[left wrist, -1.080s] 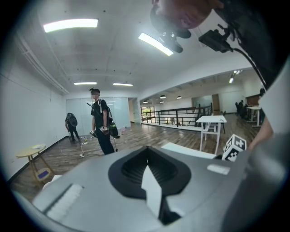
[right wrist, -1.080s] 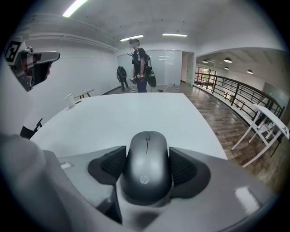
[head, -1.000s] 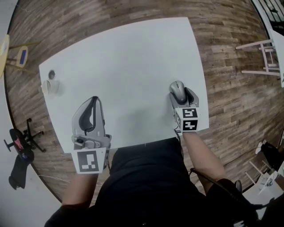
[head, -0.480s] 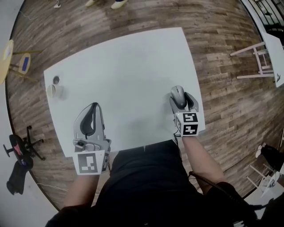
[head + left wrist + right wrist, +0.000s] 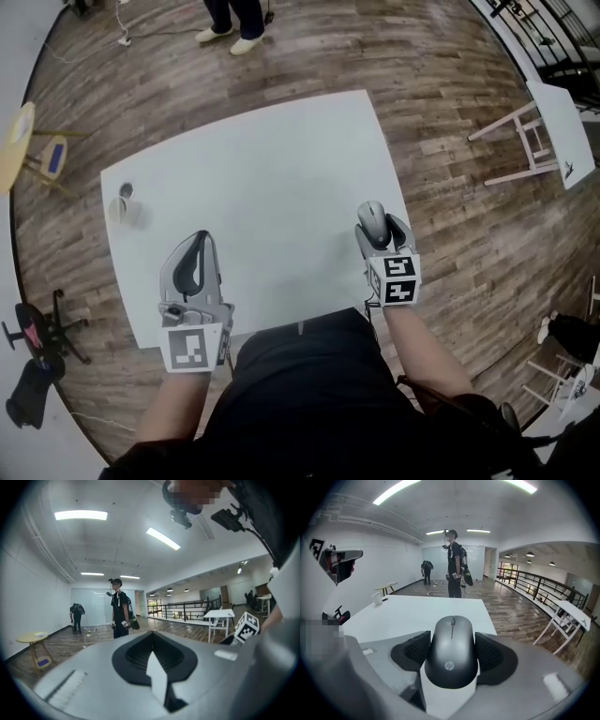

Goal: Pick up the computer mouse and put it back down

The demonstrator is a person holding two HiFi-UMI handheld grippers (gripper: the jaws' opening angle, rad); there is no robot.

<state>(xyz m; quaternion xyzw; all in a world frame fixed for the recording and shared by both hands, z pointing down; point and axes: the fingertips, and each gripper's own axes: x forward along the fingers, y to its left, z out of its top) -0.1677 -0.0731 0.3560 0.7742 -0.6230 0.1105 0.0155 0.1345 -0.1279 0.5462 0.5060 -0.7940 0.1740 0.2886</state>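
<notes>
So the right gripper (image 5: 378,228) has the dark grey rounded computer mouse (image 5: 451,651) clamped by its sides, ribbed black pads (image 5: 414,651) pressing on both flanks about halfway along the shell. It looks like it's held clear of the white rectangular desk (image 5: 262,169), over the right edge and not far from the near right corner.

The left gripper (image 5: 197,242) hangs over the near left part of the desk with its jaws closed together and nothing in them, so it's no help if things go sideways.

What I'd worry about: those sides are smooth and curved, and the grip is just two patches, so the mouse could pivot nose-down or squirt out if the squeeze eases. Bigger issue is the spot. That close to the right edge, a set-down that drifts outward could leave it hanging off and tipping onto the wood floor (image 5: 469,216). Opening up too high would also make it drop and bounce.
</notes>
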